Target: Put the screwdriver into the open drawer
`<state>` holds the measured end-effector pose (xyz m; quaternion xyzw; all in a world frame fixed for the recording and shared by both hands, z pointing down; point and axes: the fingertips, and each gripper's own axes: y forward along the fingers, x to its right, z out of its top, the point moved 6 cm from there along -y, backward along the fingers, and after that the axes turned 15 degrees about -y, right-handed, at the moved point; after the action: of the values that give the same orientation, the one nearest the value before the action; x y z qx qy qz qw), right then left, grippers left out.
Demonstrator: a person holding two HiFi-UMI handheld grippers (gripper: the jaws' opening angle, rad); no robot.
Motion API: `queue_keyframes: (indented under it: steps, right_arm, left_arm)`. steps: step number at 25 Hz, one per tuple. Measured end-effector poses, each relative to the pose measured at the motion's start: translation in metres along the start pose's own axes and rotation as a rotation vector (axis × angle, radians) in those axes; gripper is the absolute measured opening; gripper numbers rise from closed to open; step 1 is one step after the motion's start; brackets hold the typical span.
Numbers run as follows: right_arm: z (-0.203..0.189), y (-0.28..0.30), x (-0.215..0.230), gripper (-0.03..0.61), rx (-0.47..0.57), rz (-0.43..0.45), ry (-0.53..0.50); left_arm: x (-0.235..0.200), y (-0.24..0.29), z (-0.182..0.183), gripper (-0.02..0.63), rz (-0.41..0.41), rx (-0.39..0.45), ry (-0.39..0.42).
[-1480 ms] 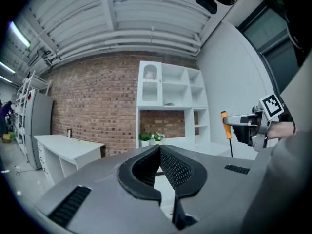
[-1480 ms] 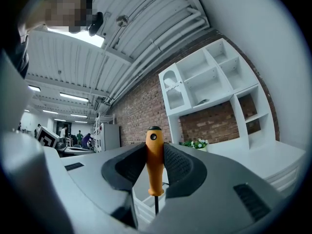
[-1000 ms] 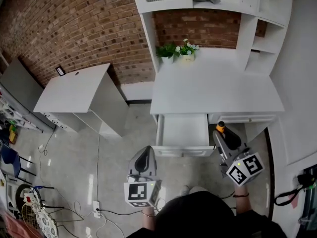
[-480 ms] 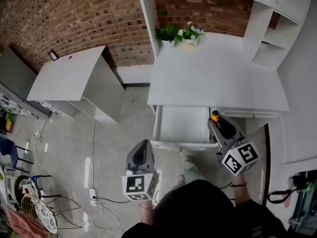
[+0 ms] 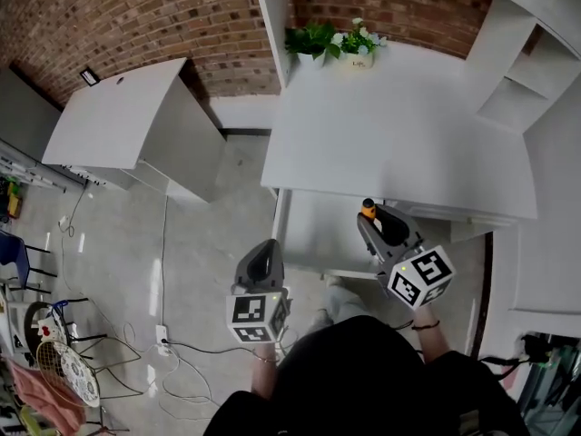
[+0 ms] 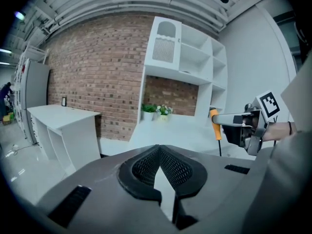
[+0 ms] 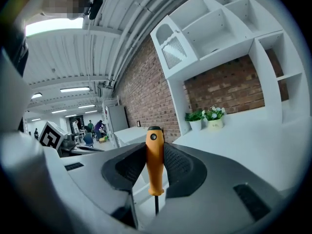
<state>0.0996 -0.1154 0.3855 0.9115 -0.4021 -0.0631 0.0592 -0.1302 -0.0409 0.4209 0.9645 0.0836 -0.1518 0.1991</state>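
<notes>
The right claw (image 5: 372, 228) grips the screwdriver (image 7: 155, 160) upright at the open drawer's (image 5: 320, 243) right edge, beneath the table (image 5: 390, 143) front. The left claw (image 6: 159, 150) is closed and empty, over the floor (image 5: 200, 243).

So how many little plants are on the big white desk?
2. A leafy green plant stands at the back of the white desk, near the brick wall. A pot of white flowers stands next to it. None seems hidden.
</notes>
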Motion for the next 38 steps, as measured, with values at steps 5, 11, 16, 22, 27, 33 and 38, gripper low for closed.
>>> queue_keyframes:
  steps: [5,11,16,22,27,33,38]
  right_arm:
    - [-0.026,0.029,0.009,0.115,-0.059,0.074,0.0]
    - [-0.061,0.055,0.004,0.115,-0.153,0.14,0.007]
    - [-0.09,0.076,0.003,0.115,-0.24,0.177,0.008]
    - [-0.128,0.103,0.003,0.115,-0.341,0.22,0.023]
    - [-0.16,0.122,-0.002,0.115,-0.417,0.261,0.042]
    - [-0.201,0.138,-0.008,0.115,-0.513,0.298,0.077]
    - [-0.226,0.153,-0.016,0.115,-0.574,0.325,0.085]
  left_arm:
    - [0.002,0.029,-0.011,0.009,0.016,-0.043,-0.027]
    - [-0.012,0.049,-0.029,0.008,0.017,-0.119,-0.049]
    - [-0.026,0.07,-0.038,0.009,0.008,-0.175,-0.062]
    - [-0.035,0.096,-0.045,0.009,-0.022,-0.229,-0.048]
    - [-0.043,0.111,-0.051,0.009,-0.04,-0.262,-0.037]
    - [-0.051,0.129,-0.062,0.009,-0.049,-0.291,-0.05]
    - [-0.059,0.137,-0.068,0.009,-0.05,-0.31,-0.058]
